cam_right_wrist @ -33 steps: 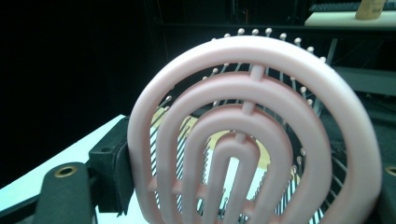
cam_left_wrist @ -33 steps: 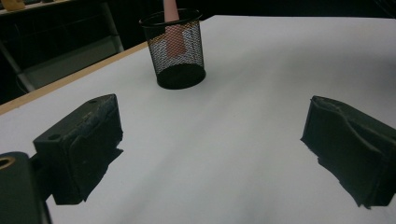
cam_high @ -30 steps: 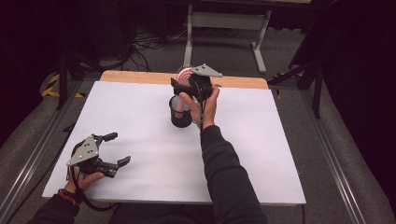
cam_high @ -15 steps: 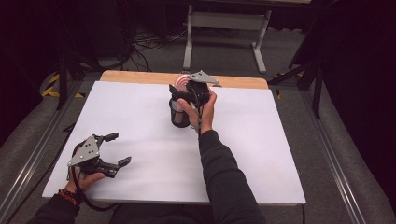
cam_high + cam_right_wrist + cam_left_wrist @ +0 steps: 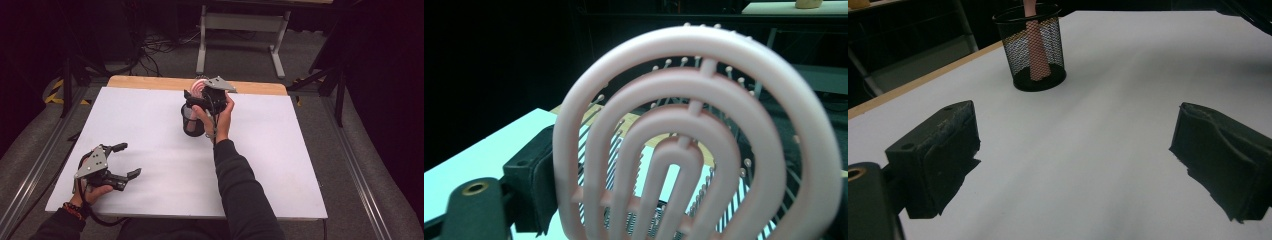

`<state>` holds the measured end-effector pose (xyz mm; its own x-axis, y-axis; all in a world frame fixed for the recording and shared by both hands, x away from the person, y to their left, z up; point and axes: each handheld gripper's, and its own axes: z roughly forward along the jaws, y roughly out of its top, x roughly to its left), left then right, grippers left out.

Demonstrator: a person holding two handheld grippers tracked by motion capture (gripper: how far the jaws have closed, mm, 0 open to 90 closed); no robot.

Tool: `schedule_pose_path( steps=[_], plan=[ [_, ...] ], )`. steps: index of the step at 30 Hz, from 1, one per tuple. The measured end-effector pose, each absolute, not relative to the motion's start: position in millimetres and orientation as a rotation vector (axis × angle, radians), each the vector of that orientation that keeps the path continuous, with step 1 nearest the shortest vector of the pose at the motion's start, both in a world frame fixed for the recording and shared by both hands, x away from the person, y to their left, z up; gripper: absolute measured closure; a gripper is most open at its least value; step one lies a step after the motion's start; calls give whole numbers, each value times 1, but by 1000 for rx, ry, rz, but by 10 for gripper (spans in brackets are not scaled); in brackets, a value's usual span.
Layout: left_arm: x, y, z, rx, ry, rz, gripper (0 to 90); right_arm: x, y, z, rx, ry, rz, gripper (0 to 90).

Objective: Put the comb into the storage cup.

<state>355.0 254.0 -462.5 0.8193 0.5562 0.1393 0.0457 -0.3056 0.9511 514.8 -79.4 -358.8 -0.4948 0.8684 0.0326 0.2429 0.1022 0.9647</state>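
A black mesh cup (image 5: 191,121) stands upright on the white tabletop (image 5: 150,130), toward its far side. A pink hairbrush (image 5: 696,135) stands in it, handle down inside the mesh and vented round head above the rim. The right gripper (image 5: 200,100) is at the head; its jaws have just been opening, with the head between them, one black jaw just beside its edge. The left gripper (image 5: 122,161) rests at the near left, well apart from the cup, its jaws wide open and holding nothing.
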Motion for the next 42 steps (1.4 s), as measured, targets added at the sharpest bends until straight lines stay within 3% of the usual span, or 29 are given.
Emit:
schedule_pose_path(
  steps=[42],
  plan=[
    [353, 251, -465, 1851, 460, 549, 66, 514, -99, -360, 1091, 1802, 1350, 67]
  ],
)
